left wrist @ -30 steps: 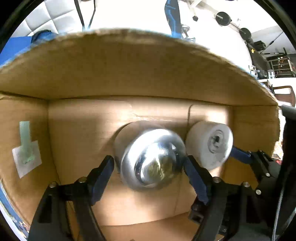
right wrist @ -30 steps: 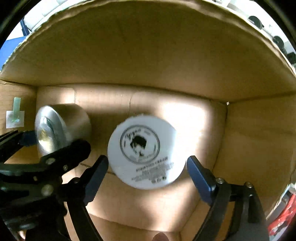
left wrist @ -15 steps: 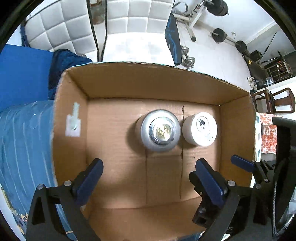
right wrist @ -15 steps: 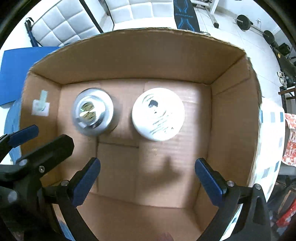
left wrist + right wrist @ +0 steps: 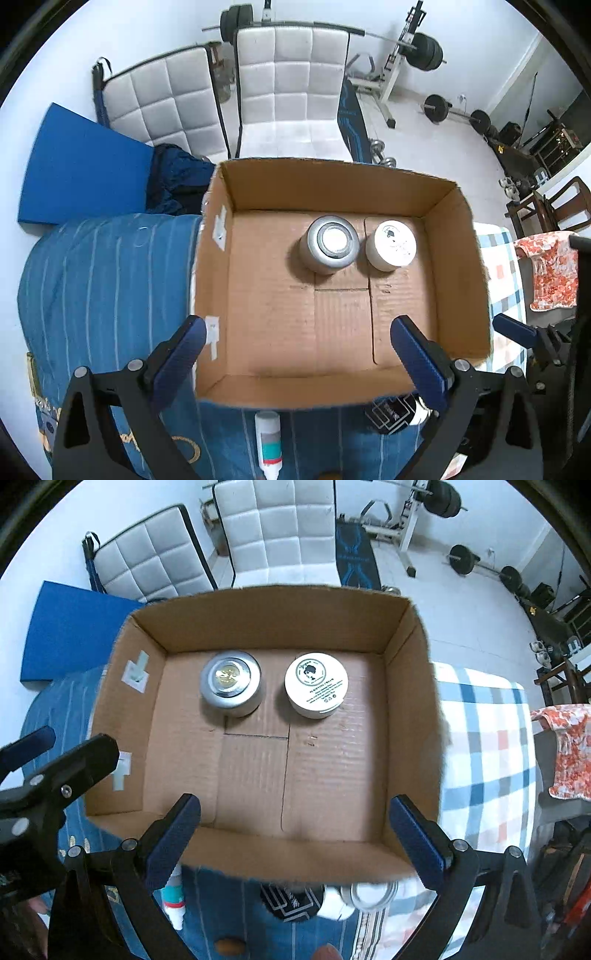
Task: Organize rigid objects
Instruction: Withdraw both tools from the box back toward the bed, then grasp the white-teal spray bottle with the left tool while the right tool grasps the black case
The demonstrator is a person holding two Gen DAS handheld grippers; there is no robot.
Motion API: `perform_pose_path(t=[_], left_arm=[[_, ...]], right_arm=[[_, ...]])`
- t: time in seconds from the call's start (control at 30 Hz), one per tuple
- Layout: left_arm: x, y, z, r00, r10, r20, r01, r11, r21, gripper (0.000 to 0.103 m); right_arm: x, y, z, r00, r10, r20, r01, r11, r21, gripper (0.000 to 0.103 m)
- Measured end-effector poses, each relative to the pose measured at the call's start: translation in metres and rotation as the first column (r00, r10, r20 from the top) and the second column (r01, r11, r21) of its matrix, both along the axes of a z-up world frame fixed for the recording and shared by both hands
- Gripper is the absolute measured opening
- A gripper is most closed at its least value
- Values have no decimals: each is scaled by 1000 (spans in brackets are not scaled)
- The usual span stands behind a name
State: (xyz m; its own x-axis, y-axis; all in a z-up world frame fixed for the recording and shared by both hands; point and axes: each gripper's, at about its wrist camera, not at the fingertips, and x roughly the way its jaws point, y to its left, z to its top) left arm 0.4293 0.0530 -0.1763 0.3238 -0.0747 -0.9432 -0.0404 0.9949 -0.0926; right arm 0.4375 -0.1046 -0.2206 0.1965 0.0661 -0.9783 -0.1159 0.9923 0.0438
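Both grippers, left (image 5: 297, 349) & right (image 5: 294, 829), jaws wide open w/ nothing held, above brown cardboard box (image 5: 266, 620); round silver tin (image 5: 231, 683) & white round jar (image 5: 316, 685) inside

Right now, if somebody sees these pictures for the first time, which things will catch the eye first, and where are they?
First comes the open cardboard box in the middle, resting on a blue striped cover. Inside, near its far wall, a silver tin and a white cream jar stand side by side, apart. In front, the left hand-held gripper and the right hand-held gripper both hang open and empty above the box.
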Motion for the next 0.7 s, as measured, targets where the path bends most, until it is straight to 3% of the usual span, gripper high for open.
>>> perform_pose_path(t=[0.17, 0.4, 0.57, 0.7], left_arm=[[-28, -3, 23, 999, -13, 51, 12, 1000, 29, 102], [-56, -3, 56, 993, -30, 113, 29, 1000, 11, 102], [-73, -4, 69, 992, -37, 120, 37, 999, -1, 102], [-85, -2, 58, 993, -20, 112, 17, 1000, 26, 102]], right_arm=[[-30, -8, 41, 996, -8, 87, 9, 1000, -15, 103], [-67, -8, 81, 988, -15, 154, 15, 1000, 5, 103], [-88, -17, 98, 988, -32, 152, 24, 998, 55, 103], [-100, -33, 90, 992, -44, 115, 36, 997, 72, 103]])
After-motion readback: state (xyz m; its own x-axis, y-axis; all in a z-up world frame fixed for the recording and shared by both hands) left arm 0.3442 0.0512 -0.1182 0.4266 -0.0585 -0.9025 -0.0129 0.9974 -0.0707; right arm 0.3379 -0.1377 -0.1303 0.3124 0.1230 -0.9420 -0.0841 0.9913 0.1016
